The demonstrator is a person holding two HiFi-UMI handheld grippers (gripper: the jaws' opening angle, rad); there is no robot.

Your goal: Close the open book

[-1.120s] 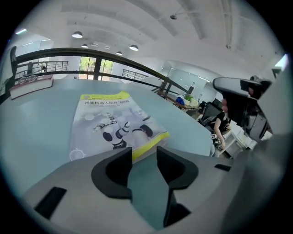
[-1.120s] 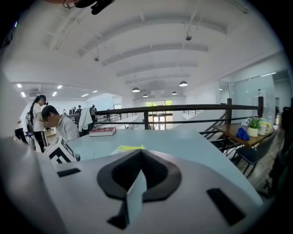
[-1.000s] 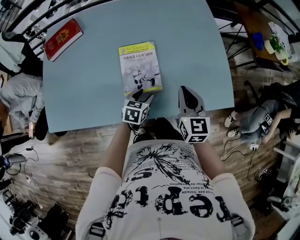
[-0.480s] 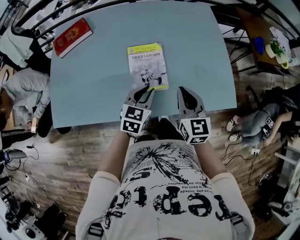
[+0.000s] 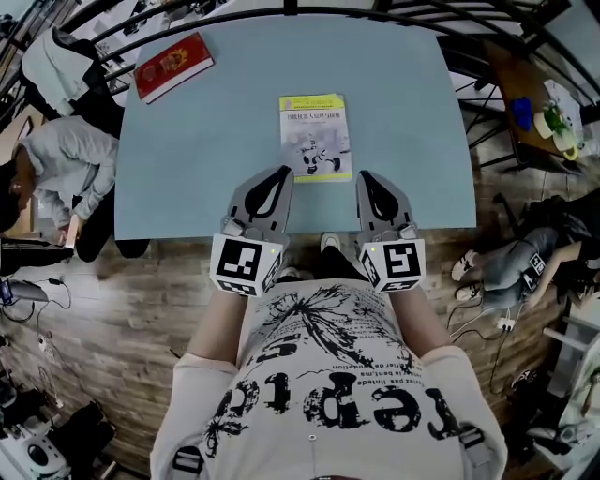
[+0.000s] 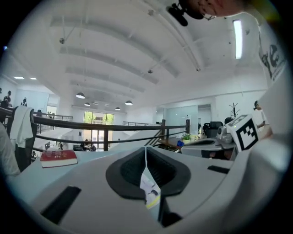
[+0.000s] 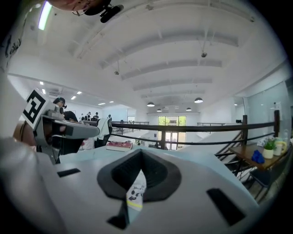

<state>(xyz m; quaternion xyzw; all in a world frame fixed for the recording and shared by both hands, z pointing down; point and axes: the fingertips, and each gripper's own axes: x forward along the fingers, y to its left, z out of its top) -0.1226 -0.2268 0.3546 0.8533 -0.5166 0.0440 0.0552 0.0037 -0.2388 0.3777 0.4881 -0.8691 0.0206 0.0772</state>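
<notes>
The book (image 5: 316, 136) lies closed and flat on the light blue table (image 5: 187, 141), its yellow and white cover facing up. My left gripper (image 5: 281, 173) hovers just short of the book's near left corner, jaws shut with nothing between them. My right gripper (image 5: 367, 178) hangs beside the near right corner, also shut and empty. In the left gripper view a strip of the book (image 6: 150, 192) shows below the closed jaw tips of the left gripper (image 6: 145, 148). In the right gripper view the book (image 7: 136, 194) shows the same way under the right gripper (image 7: 141, 153).
A red book (image 5: 174, 66) lies at the table's far left corner. A seated person (image 5: 56, 169) is off the left edge. A black railing (image 5: 281, 9) runs behind the table. A small wooden table (image 5: 553, 94) with small items stands at the right.
The left gripper has lifted off the book's near edge, drawn back toward me and gone from open to shut. The right gripper rose a little. The book has stayed closed.
</notes>
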